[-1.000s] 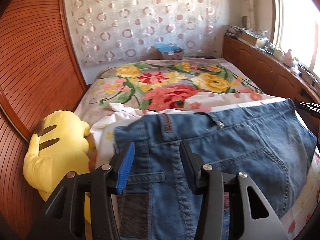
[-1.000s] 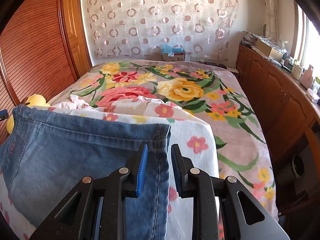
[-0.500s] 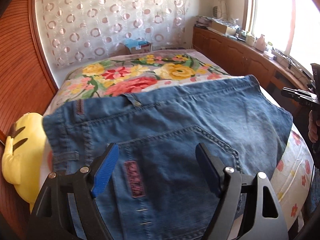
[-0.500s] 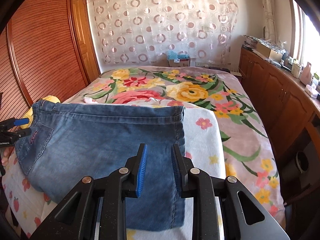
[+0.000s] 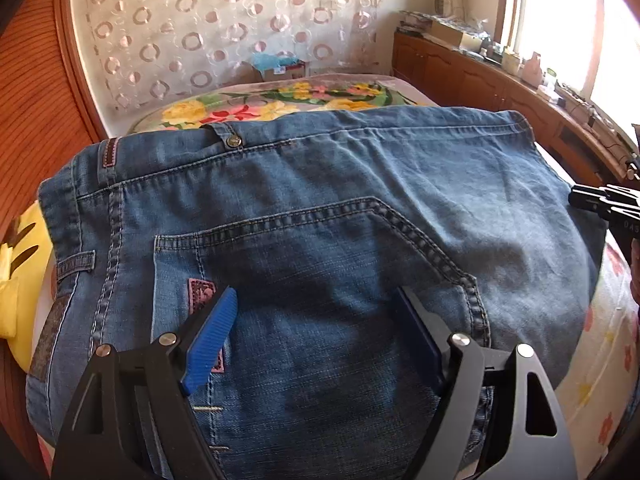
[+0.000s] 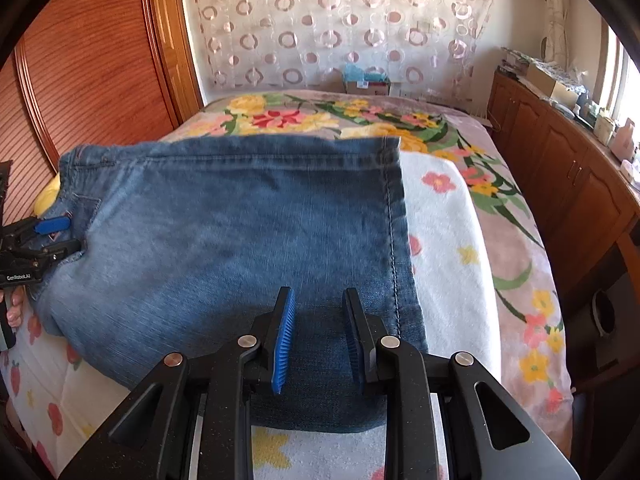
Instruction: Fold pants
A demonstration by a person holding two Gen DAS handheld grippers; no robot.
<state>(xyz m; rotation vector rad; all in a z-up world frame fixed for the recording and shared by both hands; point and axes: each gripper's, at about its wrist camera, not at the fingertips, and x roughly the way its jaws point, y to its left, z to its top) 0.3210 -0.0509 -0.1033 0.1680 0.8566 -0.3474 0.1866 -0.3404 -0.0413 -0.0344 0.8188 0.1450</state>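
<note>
One pair of jeans, folded, lies flat on bed, frame centre. Two claws. Left claw just spread wide, empty, over back pocket. Right claw narrowly parted, clamping nothing, above hem end. One yellow plush, left edge.

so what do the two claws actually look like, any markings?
Both match: matte black forked frames with silver pivot bolts, and ribbed blue pads lining the fingers. Left claw; right claw. From the right wrist view, the left claw's body carries white "GenRoboLAI"-style lettering. No cables or sleeves visible.
</note>
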